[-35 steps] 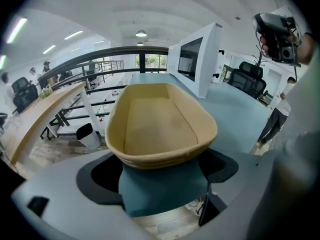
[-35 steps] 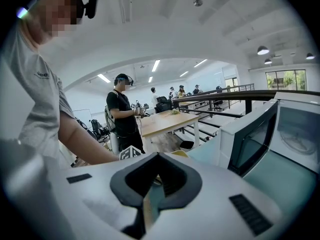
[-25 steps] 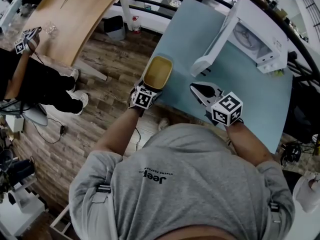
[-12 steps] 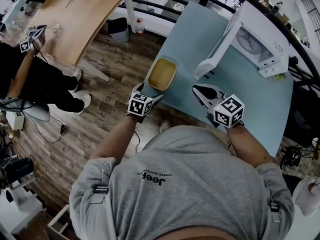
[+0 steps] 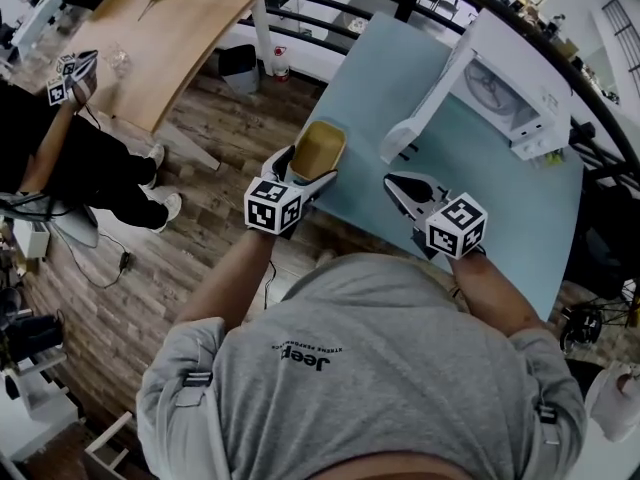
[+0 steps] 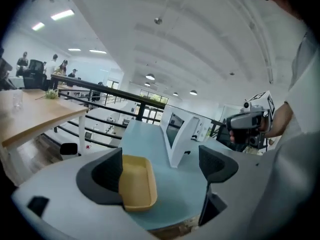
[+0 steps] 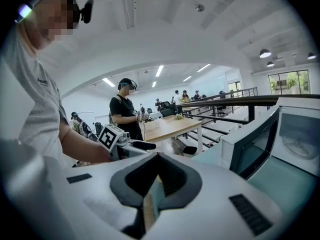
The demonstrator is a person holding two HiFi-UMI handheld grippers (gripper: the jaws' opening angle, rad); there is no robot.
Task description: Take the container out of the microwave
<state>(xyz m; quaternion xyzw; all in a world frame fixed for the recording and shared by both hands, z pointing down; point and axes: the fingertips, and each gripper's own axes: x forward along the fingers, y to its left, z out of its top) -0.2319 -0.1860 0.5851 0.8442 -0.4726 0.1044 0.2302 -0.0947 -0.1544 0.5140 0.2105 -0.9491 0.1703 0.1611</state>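
One yellow container (image 6: 136, 183) sits on the blue table (image 5: 480, 193) between the spread jaws of the left gripper (image 6: 162, 168), against its left jaw. One open-doored microwave (image 5: 520, 88) stands beyond. The right gripper (image 7: 157, 181), jaws together, holds nothing.

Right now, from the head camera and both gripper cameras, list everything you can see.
container: one, yellow, at the blue table's near left edge
microwave: one, white, door open, at the table's far right
blue table: one, light blue, in front of the person
wooden table: one, light brown, far left
railing: one, black, behind both tables
other person: one, in black, at the left
left hand-held gripper: one, grey, jaws apart, container between them against one jaw
right hand-held gripper: one, grey, jaws together, empty, over the blue table's near edge
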